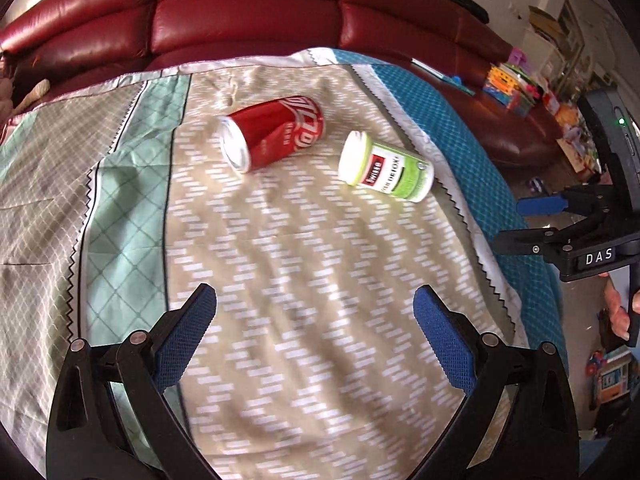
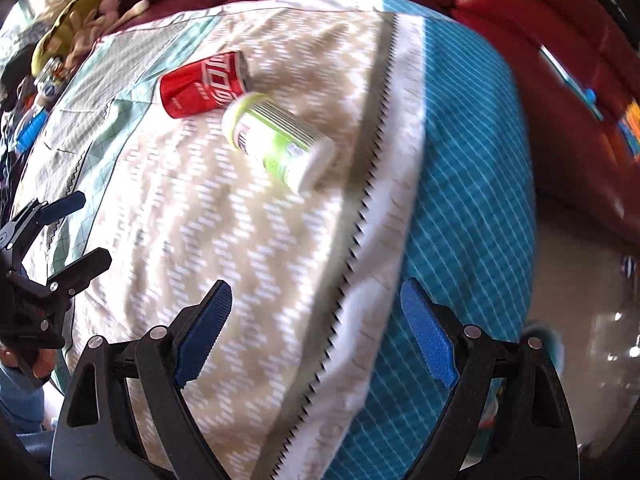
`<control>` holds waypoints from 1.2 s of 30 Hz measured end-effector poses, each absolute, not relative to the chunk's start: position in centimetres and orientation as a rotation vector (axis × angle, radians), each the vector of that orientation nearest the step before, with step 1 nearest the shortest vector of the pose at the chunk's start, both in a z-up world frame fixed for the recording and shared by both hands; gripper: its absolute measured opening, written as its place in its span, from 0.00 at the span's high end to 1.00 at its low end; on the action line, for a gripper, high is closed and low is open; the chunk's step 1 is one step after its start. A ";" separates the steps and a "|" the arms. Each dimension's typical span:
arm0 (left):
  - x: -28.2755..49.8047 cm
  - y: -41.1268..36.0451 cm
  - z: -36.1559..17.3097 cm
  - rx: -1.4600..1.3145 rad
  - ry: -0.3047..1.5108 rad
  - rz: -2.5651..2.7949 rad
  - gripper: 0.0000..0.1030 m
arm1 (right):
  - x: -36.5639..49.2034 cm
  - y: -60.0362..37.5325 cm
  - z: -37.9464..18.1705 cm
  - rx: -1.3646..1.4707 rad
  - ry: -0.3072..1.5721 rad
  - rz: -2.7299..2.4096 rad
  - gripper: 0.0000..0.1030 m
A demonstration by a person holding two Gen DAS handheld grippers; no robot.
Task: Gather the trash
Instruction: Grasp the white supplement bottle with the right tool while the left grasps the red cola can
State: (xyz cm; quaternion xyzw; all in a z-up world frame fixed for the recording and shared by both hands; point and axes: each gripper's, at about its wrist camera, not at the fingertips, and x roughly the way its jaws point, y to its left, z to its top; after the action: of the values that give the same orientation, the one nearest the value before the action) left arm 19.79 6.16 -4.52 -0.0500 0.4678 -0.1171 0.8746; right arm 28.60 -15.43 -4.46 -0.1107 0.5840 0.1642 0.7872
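1. Right now a red can (image 1: 274, 133) lies on its side on a patterned cloth (image 1: 304, 280).
2. Just beside the can lies a bottle (image 1: 386, 167) with a green label and a white cap. It is on its side too. From the left view the two are a little apart.
3. Behind the cloth is a red sofa (image 1: 248, 12).
4. The left tongs (image 1: 316, 322) hang over the cloth, near the can and bottle but not touching them. Their blue pads (image 1: 188, 332) are spread wide with nothing between them.
5. The right tongs (image 2: 318, 326) are spread wide too, and they grip nothing. They hang over the zigzag edge of the cloth, where the tan part meets a blue part.
6. A hand (image 1: 622, 314) grips the handle of the right tongs at the edge of the left view.
7. Toys (image 1: 516, 88) sit far off past the sofa.
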 end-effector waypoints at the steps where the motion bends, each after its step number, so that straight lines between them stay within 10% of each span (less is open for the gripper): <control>1: 20.0 6.8 -4.6 -0.110 0.977 -0.239 0.04 | 29.1 -14.7 -4.4 -0.254 1.254 0.364 0.20; 20: 26.6 11.3 -7.2 -0.104 1.031 -0.211 0.04 | 38.5 -7.2 -9.5 -0.558 1.271 0.464 0.20; 26: 29.5 10.8 -6.6 -0.069 1.018 -0.234 0.04 | 40.4 -7.0 -10.6 -0.526 1.298 0.500 0.51; 36: 35.3 7.6 -4.8 0.069 0.969 -0.332 0.04 | 45.3 -12.1 -9.0 -0.347 1.321 0.356 0.52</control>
State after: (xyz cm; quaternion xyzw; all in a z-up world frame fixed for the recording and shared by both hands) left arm 35.27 7.62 -4.83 0.0332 0.4637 -0.1586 0.8711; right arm 45.32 -12.06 -9.02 -0.1597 0.6072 0.1634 0.7610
